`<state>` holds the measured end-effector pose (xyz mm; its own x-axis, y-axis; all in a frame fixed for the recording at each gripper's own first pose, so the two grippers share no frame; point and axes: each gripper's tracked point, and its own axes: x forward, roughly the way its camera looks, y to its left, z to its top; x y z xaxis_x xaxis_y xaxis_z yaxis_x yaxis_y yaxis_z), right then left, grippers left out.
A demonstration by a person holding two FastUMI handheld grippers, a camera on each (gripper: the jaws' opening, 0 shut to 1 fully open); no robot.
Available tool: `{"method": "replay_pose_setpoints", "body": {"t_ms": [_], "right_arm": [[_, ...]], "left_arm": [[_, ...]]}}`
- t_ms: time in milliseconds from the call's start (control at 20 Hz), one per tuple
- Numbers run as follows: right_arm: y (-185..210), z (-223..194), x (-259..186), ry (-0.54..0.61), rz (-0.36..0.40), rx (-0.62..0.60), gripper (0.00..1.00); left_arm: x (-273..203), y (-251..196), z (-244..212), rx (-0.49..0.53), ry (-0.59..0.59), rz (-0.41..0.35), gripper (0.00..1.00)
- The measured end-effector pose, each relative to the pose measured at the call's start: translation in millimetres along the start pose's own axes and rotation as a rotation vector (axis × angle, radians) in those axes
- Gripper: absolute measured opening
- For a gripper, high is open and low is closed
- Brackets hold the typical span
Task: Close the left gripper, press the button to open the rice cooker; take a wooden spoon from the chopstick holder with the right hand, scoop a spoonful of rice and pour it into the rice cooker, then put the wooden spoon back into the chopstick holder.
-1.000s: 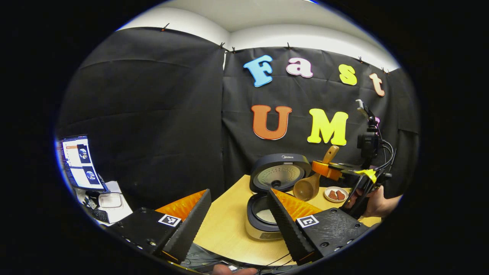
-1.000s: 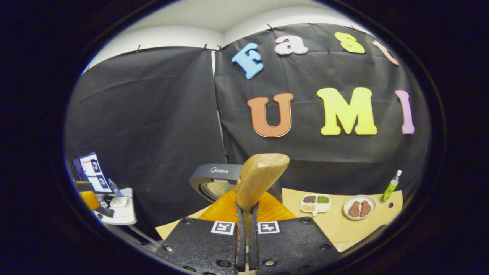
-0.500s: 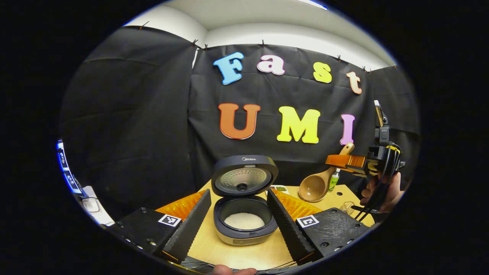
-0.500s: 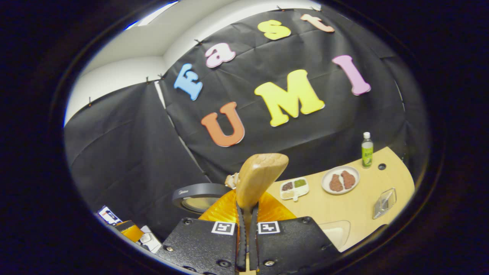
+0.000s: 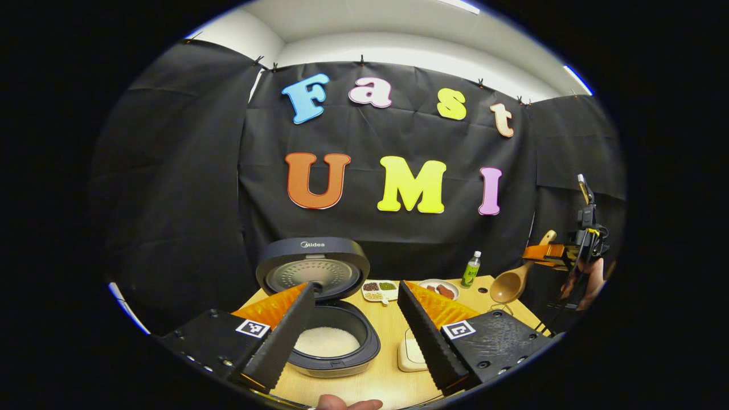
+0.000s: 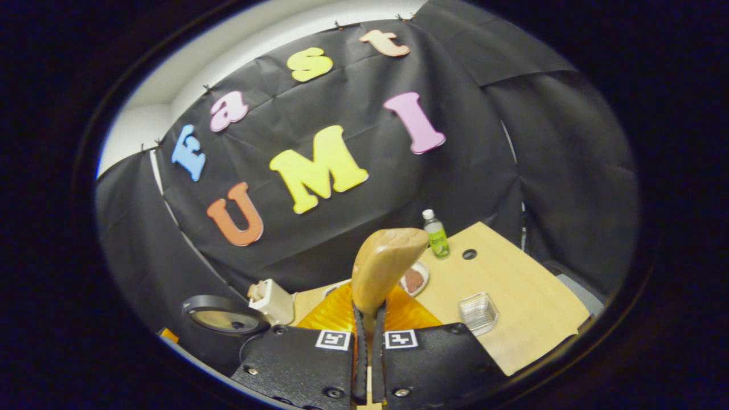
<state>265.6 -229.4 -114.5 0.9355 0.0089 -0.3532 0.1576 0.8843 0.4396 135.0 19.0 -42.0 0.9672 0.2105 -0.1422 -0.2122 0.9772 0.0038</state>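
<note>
— Right gripper (image 6: 367, 319), low in the middle of the right gripper view: what has it got?
— Both fingers are clamped on the wooden spoon (image 6: 383, 267); the handle end sticks up between them. In the left gripper view the spoon's bowl hangs at the right edge, above the table (image 5: 393, 370).
— And the left gripper (image 5: 356, 327)?
— Its fingers stand wide apart, holding nothing.
— Where's the rice cooker (image 5: 324, 319)?
— Lower middle of that view, lid up, white rice (image 5: 326, 341) in the pot. A green bottle (image 5: 470, 270) stands at the back.

rice cooker (image 5: 333, 324) lid up, rice inside; left claw (image 5: 356, 327) open
</note>
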Motion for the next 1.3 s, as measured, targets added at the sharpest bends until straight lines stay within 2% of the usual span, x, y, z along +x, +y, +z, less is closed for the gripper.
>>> {"method": "replay_pose_setpoints", "body": {"t_ms": [250,400,650,900,1300], "right_arm": [[-90.6,9.8,42.0,-0.016,-0.15,-0.023,0.08],[-135.4,-8.1,77.9,0.015,-0.202,-0.048,0.08],[-177.7,-55.7,119.0,0.091,-0.226,-0.087,0.08],[-191.4,-92.2,144.4,0.132,-0.202,-0.048,0.1],[-216.7,-111.2,165.3,0.134,-0.201,0.008,0.14]], "left_arm": [[15.4,-4.9,-4.5,0.015,0.013,0.024,0.95],[22.2,-9.5,-3.2,0.02,0.019,0.032,0.94],[26.2,-18.3,-8.3,0.033,0.039,0.05,0.95],[28.2,-17.2,-12.6,0.05,0.062,0.082,0.95],[31.7,-25.4,-11.7,0.054,0.065,0.08,0.95]]}}
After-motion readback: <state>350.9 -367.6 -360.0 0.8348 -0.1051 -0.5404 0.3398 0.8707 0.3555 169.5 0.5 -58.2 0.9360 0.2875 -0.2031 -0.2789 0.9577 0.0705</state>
